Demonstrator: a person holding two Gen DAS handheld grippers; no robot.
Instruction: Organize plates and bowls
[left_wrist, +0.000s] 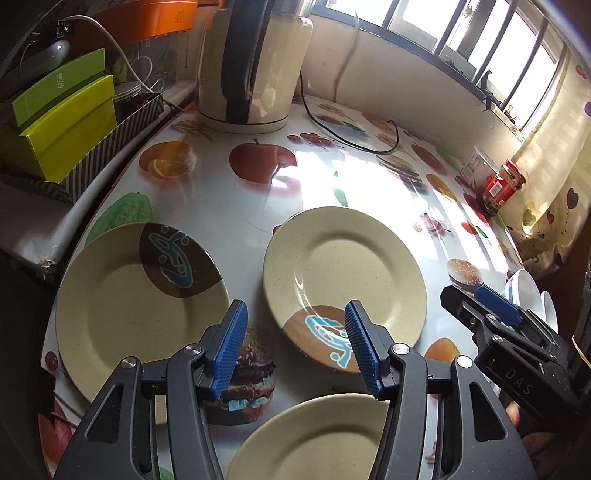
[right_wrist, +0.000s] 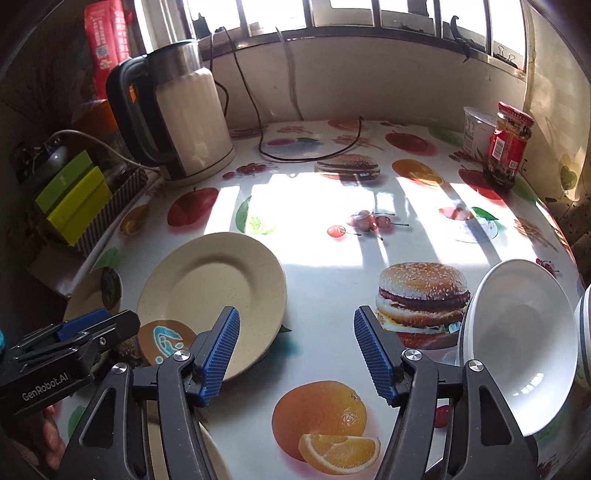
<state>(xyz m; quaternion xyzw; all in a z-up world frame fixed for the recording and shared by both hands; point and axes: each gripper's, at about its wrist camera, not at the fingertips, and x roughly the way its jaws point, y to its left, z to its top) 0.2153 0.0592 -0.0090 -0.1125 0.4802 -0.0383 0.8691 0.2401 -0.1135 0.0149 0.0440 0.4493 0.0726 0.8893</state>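
Note:
Three cream plates with brown and blue motifs lie on the fruit-print table. In the left wrist view one plate (left_wrist: 122, 306) is at the left, one (left_wrist: 343, 273) in the middle, one (left_wrist: 310, 439) at the near edge. My left gripper (left_wrist: 295, 343) is open and empty, hovering between them above the table. My right gripper (right_wrist: 295, 350) is open and empty above the table, between the middle plate (right_wrist: 210, 291) and a white bowl (right_wrist: 517, 332) at the right. A second bowl (right_wrist: 583, 343) peeks in at the far right edge.
An electric kettle (right_wrist: 184, 114) with its cord stands at the back left. Green boxes (left_wrist: 62, 122) in a striped basket sit at the left. A red jar (right_wrist: 508, 144) and a white tub (right_wrist: 476, 129) stand at the back right. A window wall runs behind.

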